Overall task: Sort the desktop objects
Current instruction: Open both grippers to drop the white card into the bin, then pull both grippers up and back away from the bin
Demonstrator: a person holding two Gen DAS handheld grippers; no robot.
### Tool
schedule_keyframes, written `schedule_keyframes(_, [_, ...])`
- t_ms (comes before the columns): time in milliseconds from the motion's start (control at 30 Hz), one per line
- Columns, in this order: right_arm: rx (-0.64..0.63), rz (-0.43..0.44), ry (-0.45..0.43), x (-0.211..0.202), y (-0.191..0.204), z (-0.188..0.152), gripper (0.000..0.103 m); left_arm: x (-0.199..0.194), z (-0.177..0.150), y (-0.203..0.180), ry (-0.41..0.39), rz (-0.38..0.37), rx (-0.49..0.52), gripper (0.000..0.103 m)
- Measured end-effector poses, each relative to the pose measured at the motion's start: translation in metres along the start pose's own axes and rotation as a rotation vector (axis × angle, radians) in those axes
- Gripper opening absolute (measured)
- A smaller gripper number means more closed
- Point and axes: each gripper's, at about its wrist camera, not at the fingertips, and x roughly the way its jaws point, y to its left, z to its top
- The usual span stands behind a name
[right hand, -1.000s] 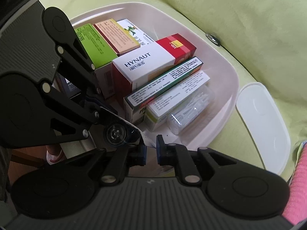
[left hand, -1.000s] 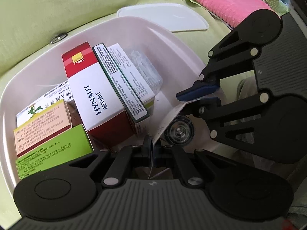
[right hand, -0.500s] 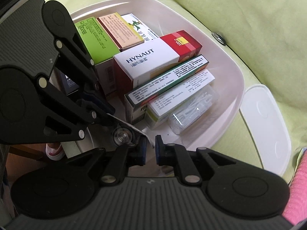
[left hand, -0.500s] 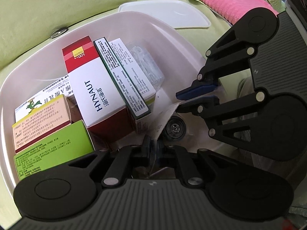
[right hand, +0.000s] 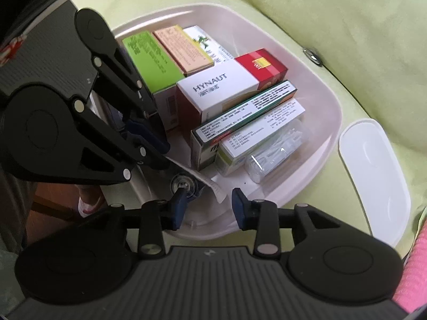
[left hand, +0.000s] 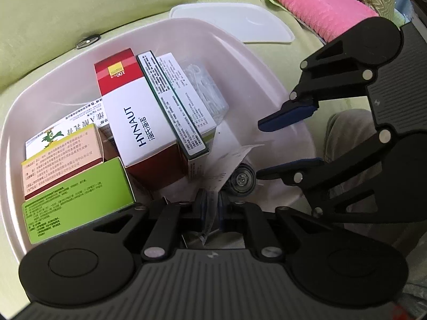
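- Two grippers are over one corner of the translucent pinkish-white plastic tub [left hand: 267, 80]. The left gripper [left hand: 210, 205] is clamped on a thin white printed paper slip [left hand: 234, 157]; the right gripper [right hand: 209, 208] is spread wide, with nothing between its fingers.
- A small round metal-capped vial [left hand: 241, 180] is seen just beside the slip, at the tub's near wall. Whether it is fixed to the slip or only resting against it cannot be told.
- Whether the slip is going in or coming out is not settled by these views.
- Either way, the clamp is best kept firm and the motion slow. Thin paper is likely to tear or slide out if it is snagged on a box corner.
- The right gripper's fingers are best kept clear of the slip's free end and the vial.
- The tub is set on a light green cloth [left hand: 80, 0], with a flat white plastic lid [left hand: 232, 21] lying beside it.
- Packed inside, side by side:
  - a white-and-red "HYNAUT" carton [left hand: 138, 125]
  - a slim green-edged carton [left hand: 170, 101]
  - a lime green carton [left hand: 74, 208]
  - a peach carton [left hand: 61, 165]
  - a clear case of white floss picks [left hand: 208, 88]
- The corner by the slip is the only bare floor left in the tub.
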Motion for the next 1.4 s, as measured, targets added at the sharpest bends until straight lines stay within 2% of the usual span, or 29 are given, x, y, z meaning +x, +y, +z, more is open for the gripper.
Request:
schedule_keyframes(100, [0.045,0.000,-0.026,-0.009,-0.005,0.000,0.033,-0.009,-0.001,-0.001,-0.015,0.004,0.003,0.011])
schedule_keyframes(133, [0.062,-0.002,-0.035,-0.013,-0.007,0.000,0.033,-0.011,-0.002,-0.002,-0.020,0.009,0.005,0.015])
schedule_keyframes(300, [0.143,-0.005,-0.080,-0.027,-0.020,0.000,0.034,-0.028,-0.001,0.006,-0.048,0.022,-0.020,0.017])
schedule_keyframes(367, [0.164,-0.006,-0.094,-0.031,-0.023,-0.001,0.035,-0.033,-0.001,0.006,-0.058,0.031,-0.024,0.026])
schedule_keyframes(467, [0.188,-0.008,-0.110,-0.037,-0.025,-0.002,0.038,-0.039,0.001,0.007,-0.067,0.040,-0.026,0.027])
schedule_keyframes(800, [0.186,-0.007,-0.130,-0.046,-0.021,0.001,0.041,-0.050,0.005,0.007,-0.092,0.056,-0.020,0.028])
schedule_keyframes(867, [0.183,-0.010,-0.133,-0.047,-0.020,0.002,0.042,-0.052,0.006,0.007,-0.097,0.061,-0.021,0.036])
schedule_keyframes(1033, [0.181,-0.015,-0.140,-0.050,-0.018,0.003,0.045,-0.058,0.008,0.006,-0.108,0.070,-0.023,0.037])
schedule_keyframes(1133, [0.182,-0.018,-0.144,-0.052,-0.017,0.002,0.050,-0.061,0.008,0.005,-0.113,0.078,-0.024,0.037])
schedule_keyframes(1200, [0.184,-0.019,-0.150,-0.054,-0.015,0.001,0.058,-0.064,0.007,0.004,-0.119,0.080,-0.028,0.043])
schedule_keyframes(1267, [0.186,-0.021,-0.157,-0.056,-0.014,0.001,0.067,-0.066,0.006,0.004,-0.125,0.086,-0.032,0.055])
schedule_keyframes(1367, [0.189,-0.023,-0.166,-0.057,-0.012,-0.001,0.073,-0.070,0.002,0.003,-0.135,0.098,-0.041,0.058])
schedule_keyframes(1400, [0.190,-0.026,-0.167,-0.058,-0.011,-0.002,0.078,-0.072,0.001,0.003,-0.138,0.102,-0.044,0.059])
